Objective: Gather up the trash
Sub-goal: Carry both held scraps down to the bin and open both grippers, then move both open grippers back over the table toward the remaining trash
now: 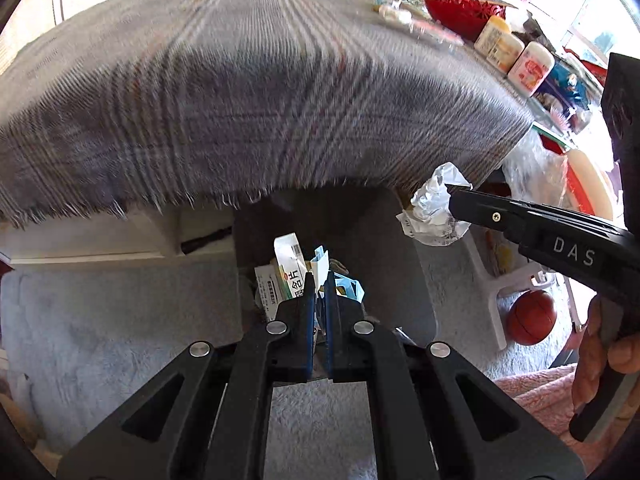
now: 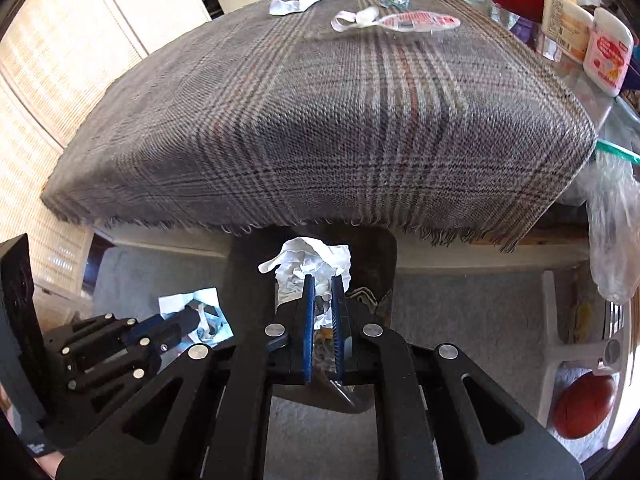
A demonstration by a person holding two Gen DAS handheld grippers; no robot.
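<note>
Two grippers hang below the fringed front edge of the plaid cloth that covers the tabletop, each already loaded, and both tip downward toward the dark bin standing on the grey carpet under that edge. Leftmost, the left gripper has its jaws pinched narrow on a light-blue and white scrap, held directly over the bin's mouth, where printed wrappers already lie; that placement looks like a drop is about to follow. To its right, the right gripper has its jaws closed narrow on a crumpled white paper wad, carried at the same level near the bin's right rim, probably so both loads can go in together. Farther up the cloth from that fringed edge, near its far side, more trash waits: a white scrap, a twisted clear wrapper and a flattened printed packet. Jars stand off the cloth's right side and look like keepers, not litter.
</note>
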